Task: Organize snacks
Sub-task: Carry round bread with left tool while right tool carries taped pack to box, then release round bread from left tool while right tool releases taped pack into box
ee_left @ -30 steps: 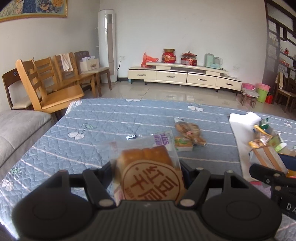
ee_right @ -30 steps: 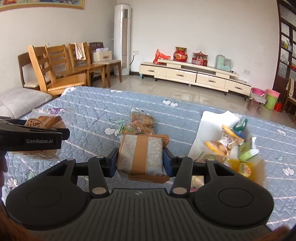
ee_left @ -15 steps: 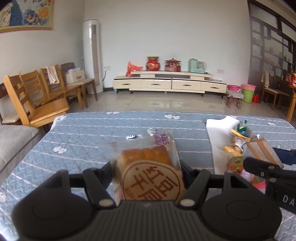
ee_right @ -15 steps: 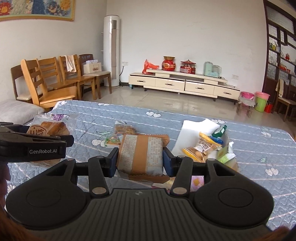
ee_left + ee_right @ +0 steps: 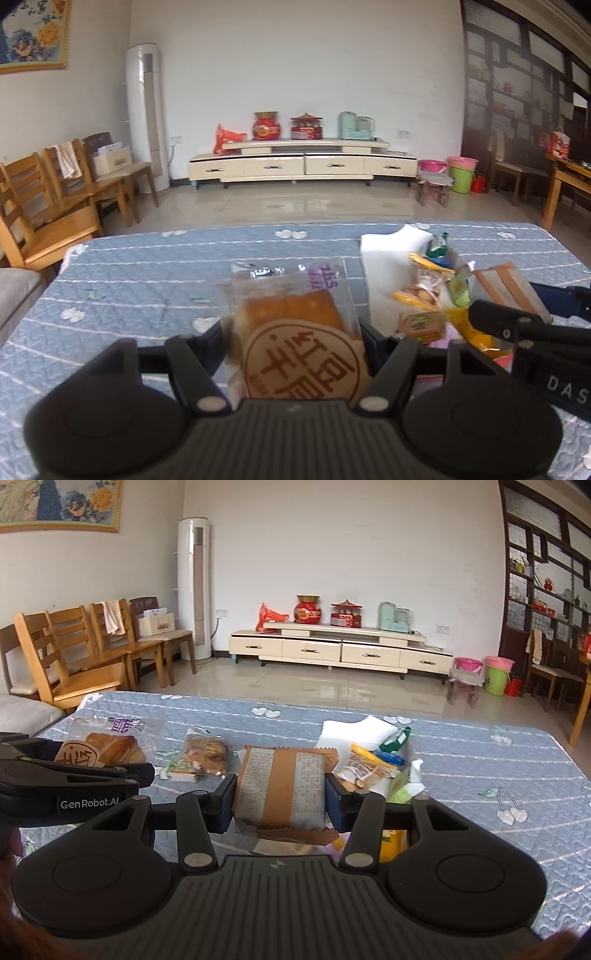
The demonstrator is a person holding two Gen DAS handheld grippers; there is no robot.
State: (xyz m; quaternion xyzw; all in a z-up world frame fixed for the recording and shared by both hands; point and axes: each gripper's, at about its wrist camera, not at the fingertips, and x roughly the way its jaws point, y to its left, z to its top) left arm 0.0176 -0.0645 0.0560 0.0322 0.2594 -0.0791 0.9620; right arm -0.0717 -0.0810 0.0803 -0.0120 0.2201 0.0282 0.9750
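Note:
My left gripper (image 5: 295, 332) is shut on a clear-wrapped bread (image 5: 291, 332) with a round brown label, held above the blue quilted table (image 5: 147, 269). The same bread (image 5: 107, 751) and left gripper (image 5: 122, 771) show at the left of the right wrist view. My right gripper (image 5: 280, 797) is shut on a brown cracker packet (image 5: 282, 786), also seen at the right edge of the left wrist view as a brown packet (image 5: 506, 288). A white box (image 5: 384, 254) filled with several snack packs (image 5: 424, 291) stands just right of the bread; in the right wrist view the box (image 5: 354, 729) lies behind the packet.
Two more snack packets (image 5: 205, 757) lie on the table between the grippers. Wooden chairs (image 5: 74, 657) and a grey cushion (image 5: 22, 716) border the table's left side. A cream TV cabinet (image 5: 340, 650) and coloured buckets (image 5: 495, 672) stand across the tiled floor.
Both grippers, still holding their snacks, have swung to the right and a little up. The white snack box has come closer to both, and the loose packets have slid left in view.

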